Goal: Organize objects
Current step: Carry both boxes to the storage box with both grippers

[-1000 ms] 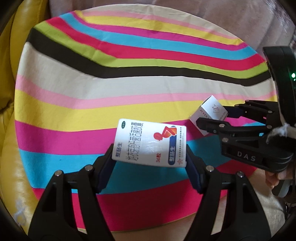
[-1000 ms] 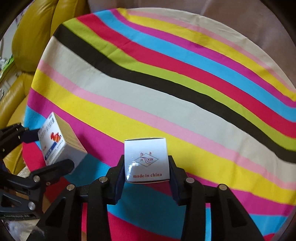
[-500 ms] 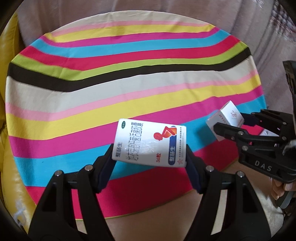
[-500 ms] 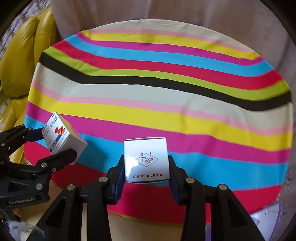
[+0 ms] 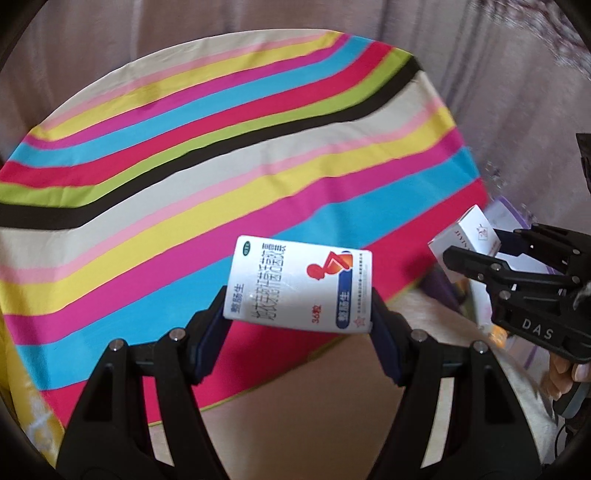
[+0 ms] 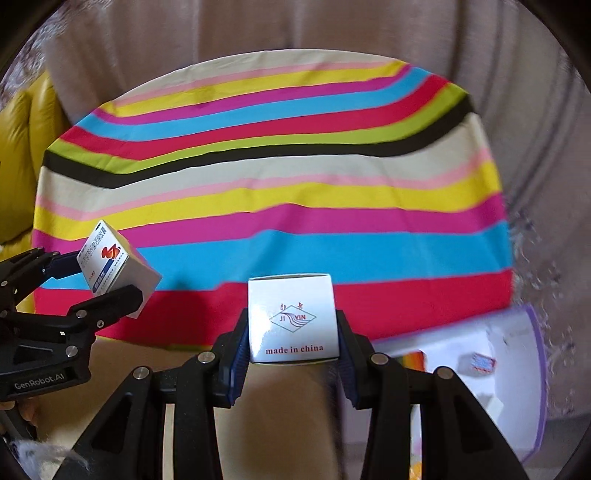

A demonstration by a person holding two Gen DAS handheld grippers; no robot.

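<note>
My left gripper [image 5: 298, 295] is shut on a white medicine box [image 5: 301, 286] with red and blue print, held off the surface near the front edge of the round striped tablecloth [image 5: 221, 155]. My right gripper [image 6: 291, 332] is shut on a small white carton [image 6: 293, 319] marked "made in china". Each wrist view shows the other gripper at its side: the right gripper [image 5: 471, 245] with the small carton [image 5: 466, 236] at the right, the left gripper [image 6: 110, 271] with the medicine box [image 6: 110, 258] at the left. Both boxes hang above the cloth's near edge.
A white bin with a purple rim [image 6: 498, 354] holding small packages sits at the lower right, beside the striped cloth [image 6: 277, 184]. A yellow cushioned seat [image 6: 22, 147] lies to the left. Pale curtains [image 6: 295, 33] hang behind. A hand [image 5: 565, 369] holds the right gripper.
Both grippers have carried their boxes back and rightward off the middle of the cloth toward its near edge, rolling as they went. The bin has come into sight at the right. Grips unchanged.
</note>
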